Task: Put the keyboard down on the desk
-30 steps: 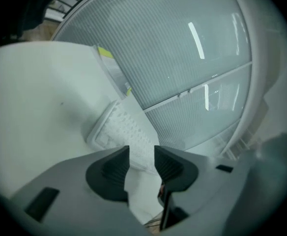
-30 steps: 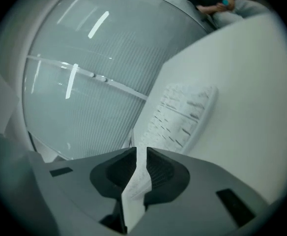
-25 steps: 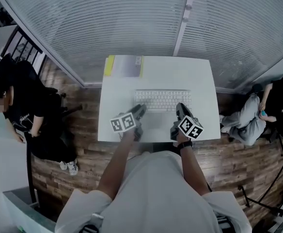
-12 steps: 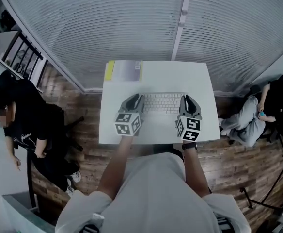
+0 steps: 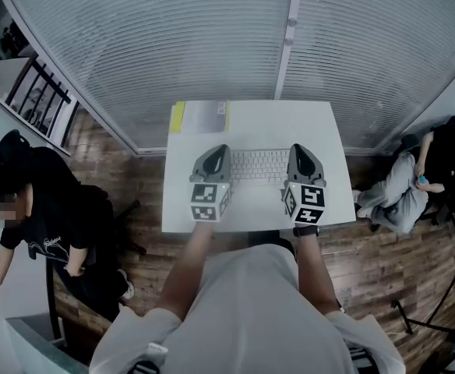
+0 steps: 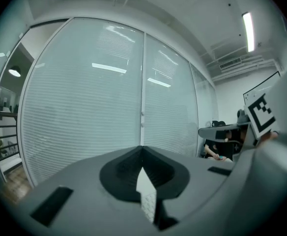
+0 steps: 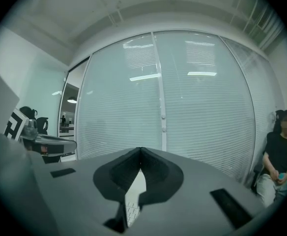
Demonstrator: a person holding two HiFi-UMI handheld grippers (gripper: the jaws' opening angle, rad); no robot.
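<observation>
A white keyboard [image 5: 259,164] lies flat in the middle of the white desk [image 5: 251,123]. My left gripper [image 5: 214,153] sits over its left end and my right gripper [image 5: 300,151] over its right end, both pointing towards the window. In the left gripper view the jaws of the left gripper [image 6: 142,149] meet at their tips, and a strip of the keyboard [image 6: 147,200] shows through the slit below them. The right gripper [image 7: 140,150] is shut the same way, with keyboard keys [image 7: 132,210] visible underneath. Nothing is pinched between either pair of tips.
A grey folder with a yellow edge [image 5: 200,117] lies at the desk's back left corner. A glass wall with blinds [image 5: 212,37] stands right behind the desk. One person [image 5: 33,201] is at the left, another person [image 5: 438,170] sits at the right, on wooden floor.
Both grippers moved forward from the desk's near edge to the keyboard's two ends. The left jaws, open a second ago, have closed.
</observation>
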